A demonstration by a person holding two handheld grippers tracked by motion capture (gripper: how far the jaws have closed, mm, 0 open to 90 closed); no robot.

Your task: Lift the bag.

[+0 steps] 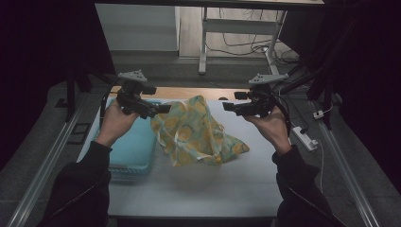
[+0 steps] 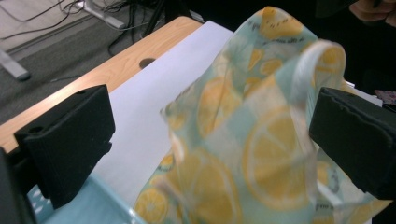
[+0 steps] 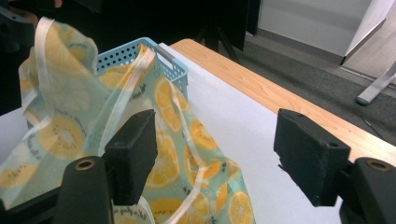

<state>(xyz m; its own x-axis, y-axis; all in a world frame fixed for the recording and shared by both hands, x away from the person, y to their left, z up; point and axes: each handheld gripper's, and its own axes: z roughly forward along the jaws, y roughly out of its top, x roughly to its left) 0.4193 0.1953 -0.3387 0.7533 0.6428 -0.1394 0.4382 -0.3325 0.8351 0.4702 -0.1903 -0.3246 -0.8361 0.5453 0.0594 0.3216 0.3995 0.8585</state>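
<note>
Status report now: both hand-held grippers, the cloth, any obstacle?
Left hand-held gripper open, lemon-print cloth between jaws. Right hand-held gripper open, empty. Blue basket beside cloth.

On the table (image 1: 198, 189) lies 1 lemon-print cloth (image 1: 196, 132), with 1 blue perforated basket (image 1: 132, 151) beside it. There are 2 grippers: 1 left gripper (image 1: 163, 109) and 1 right gripper (image 1: 227, 106), each with 2 black jaws. 2 hands hold them, in 2 dark sleeves. 1 white power strip (image 1: 305, 138) lies at the table's right.
</note>
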